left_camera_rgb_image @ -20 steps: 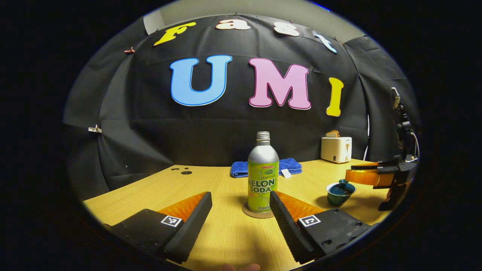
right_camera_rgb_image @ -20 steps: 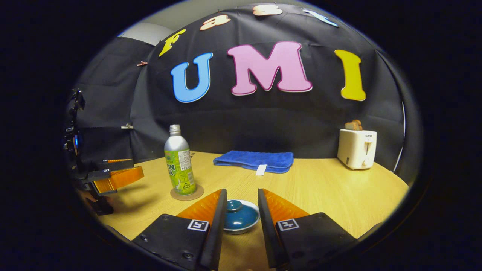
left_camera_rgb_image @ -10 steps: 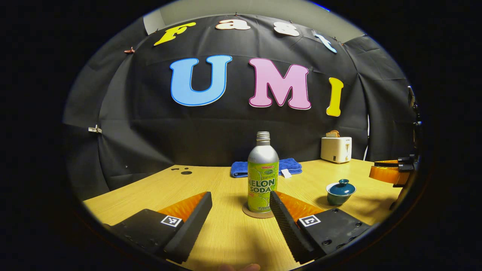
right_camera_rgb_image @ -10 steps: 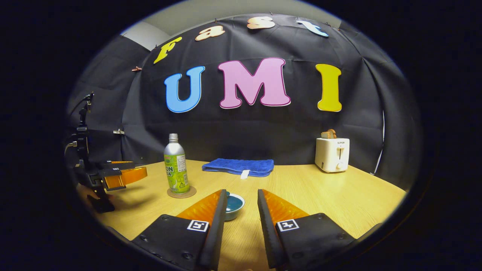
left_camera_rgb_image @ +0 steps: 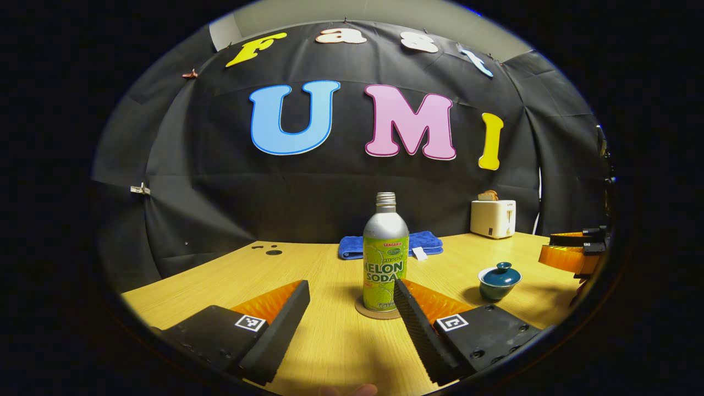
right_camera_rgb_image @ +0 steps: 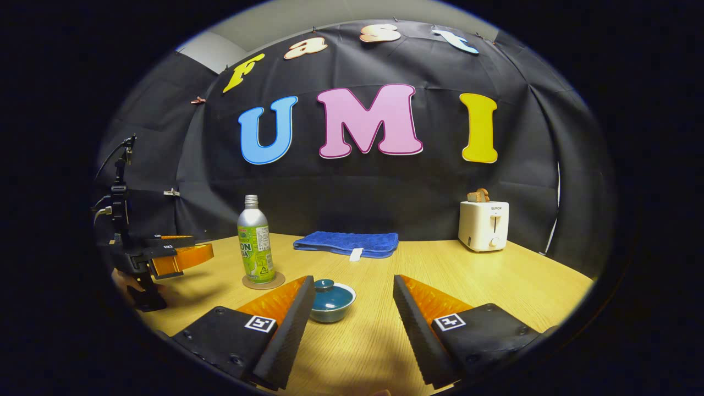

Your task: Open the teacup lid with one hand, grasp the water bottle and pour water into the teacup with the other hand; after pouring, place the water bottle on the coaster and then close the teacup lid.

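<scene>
- The left tongs (left_camera_rgb_image: 352, 291) are spread wide with nothing between them, low over the pale wooden counter (left_camera_rgb_image: 308, 352).
- Just ahead of them, the silver metal bottle with a green label (left_camera_rgb_image: 385, 253) stands upright on a round brown coaster (left_camera_rgb_image: 377, 312); the tongs' right finger (left_camera_rgb_image: 418, 324) overlaps the coaster's edge in the left gripper view, and I cannot tell whether they touch.
- The right tongs (right_camera_rgb_image: 352, 297) also gape wide, gripping nothing.
- The small teal teacup with its knobbed lid on (right_camera_rgb_image: 330, 300) sits on the counter just beyond their left finger (right_camera_rgb_image: 286, 324), apart from both fingers.
- In the right gripper view the bottle on its coaster stands to the left of and behind the teacup, near it.
- Farther back, a folded blue towel (right_camera_rgb_image: 347, 243) lies by the wall, and a white toaster holding toast (right_camera_rgb_image: 484, 224) stands well to the right.
</scene>
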Motion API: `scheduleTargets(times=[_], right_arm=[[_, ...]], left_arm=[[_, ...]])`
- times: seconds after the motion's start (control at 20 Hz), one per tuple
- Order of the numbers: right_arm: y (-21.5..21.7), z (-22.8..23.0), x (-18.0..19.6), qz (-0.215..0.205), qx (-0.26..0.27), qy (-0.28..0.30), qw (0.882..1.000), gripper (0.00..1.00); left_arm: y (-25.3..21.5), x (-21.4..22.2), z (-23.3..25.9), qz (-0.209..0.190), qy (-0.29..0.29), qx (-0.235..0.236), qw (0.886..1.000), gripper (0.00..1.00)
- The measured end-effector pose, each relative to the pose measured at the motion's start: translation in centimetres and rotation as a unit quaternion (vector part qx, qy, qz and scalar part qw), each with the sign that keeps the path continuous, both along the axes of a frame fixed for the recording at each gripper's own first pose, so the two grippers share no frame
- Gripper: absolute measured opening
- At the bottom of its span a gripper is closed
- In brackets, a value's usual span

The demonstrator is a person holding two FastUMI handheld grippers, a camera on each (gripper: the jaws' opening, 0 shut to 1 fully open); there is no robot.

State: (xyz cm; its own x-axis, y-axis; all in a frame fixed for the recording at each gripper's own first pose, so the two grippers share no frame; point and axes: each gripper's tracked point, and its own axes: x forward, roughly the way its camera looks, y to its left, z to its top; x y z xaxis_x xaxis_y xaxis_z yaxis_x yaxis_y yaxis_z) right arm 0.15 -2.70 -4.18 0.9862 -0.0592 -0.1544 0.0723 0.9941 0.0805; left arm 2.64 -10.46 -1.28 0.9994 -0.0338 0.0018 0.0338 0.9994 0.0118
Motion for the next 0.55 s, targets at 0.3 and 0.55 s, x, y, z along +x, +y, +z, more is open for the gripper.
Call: scheduleTargets(times=[0.3,0.55], right_arm=[[-0.20,0.06,0.09,-0.005,-0.001,0.001,1.000,0.95],[-0.18,0.06,0.03,-0.005,-0.001,0.001,1.000,0.96]], left_arm=[[-0.02,0.01,0.02,0.000,0.000,0.000,1.000,0.97],[0.00,-0.04,-0.08,0.000,0.000,0.000,1.000,0.97]])
